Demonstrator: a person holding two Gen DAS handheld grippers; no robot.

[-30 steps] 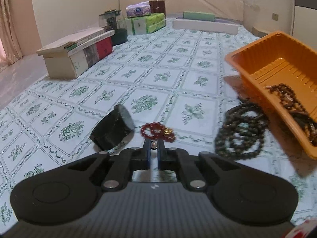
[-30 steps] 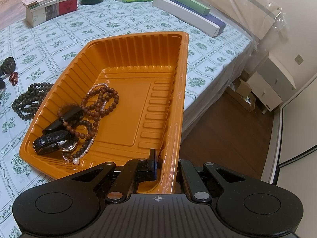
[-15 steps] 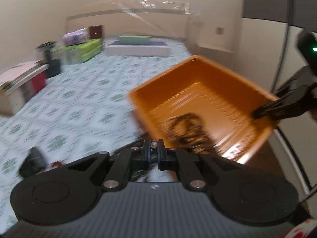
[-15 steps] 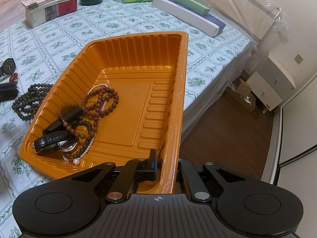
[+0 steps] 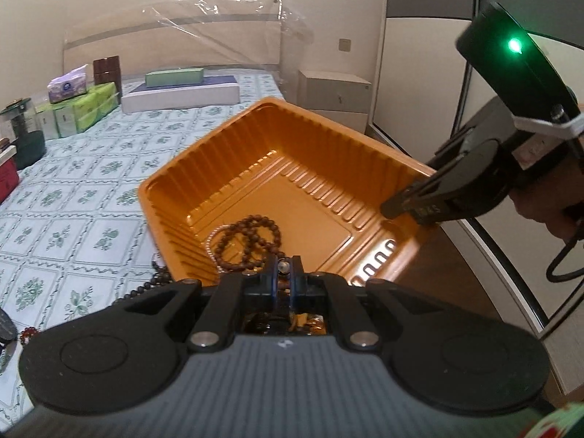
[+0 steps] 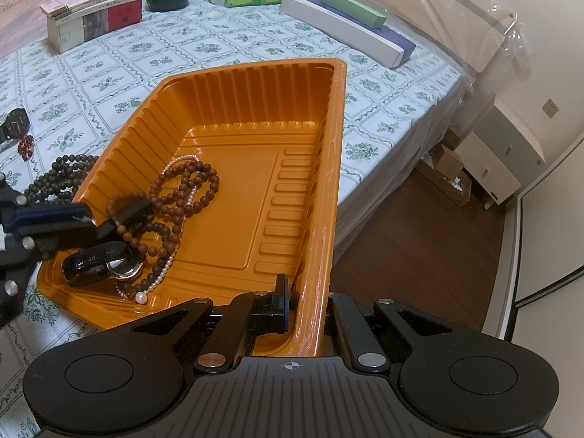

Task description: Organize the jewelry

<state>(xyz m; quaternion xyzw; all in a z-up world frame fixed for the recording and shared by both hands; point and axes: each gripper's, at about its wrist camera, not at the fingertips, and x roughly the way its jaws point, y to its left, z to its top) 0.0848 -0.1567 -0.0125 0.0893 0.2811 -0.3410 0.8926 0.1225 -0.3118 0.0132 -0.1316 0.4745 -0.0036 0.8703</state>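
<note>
- The orange tray [image 6: 233, 109] sits on the bed's floral sheet [image 6: 109, 54], its near corner jutting over the bed's edge above the wooden floor.
- The right gripper [image 6: 310, 292] is pinching the tray's near side wall: one finger stands inside the tray, the other is hidden outside it.
- The left gripper [image 5: 286, 272] hangs over the tray's left end, its jaws pressed nearly together on something small and roundish; a bead perhaps, too small to tell.
- Inside the tray, at its left end below the left gripper, lie brown wooden bead strands [image 6: 182, 197], a thin pearl string [image 6: 160, 273] ending in a larger white pearl, and a wristwatch [image 6: 106, 262] with a glossy black strap and metal case.
- Outside the tray, touching its left wall, lies a coil of dark beads [image 6: 58, 179]; beyond it, farther from the tray, a small red bead bracelet [image 6: 26, 146] and a black watch [image 6: 14, 124].
- The tray is thin, shiny moulded plastic, rectangular, with ribbed walls and a stepped flat floor.
- The beads are round and matt; the pearls are tiny and pale.
</note>
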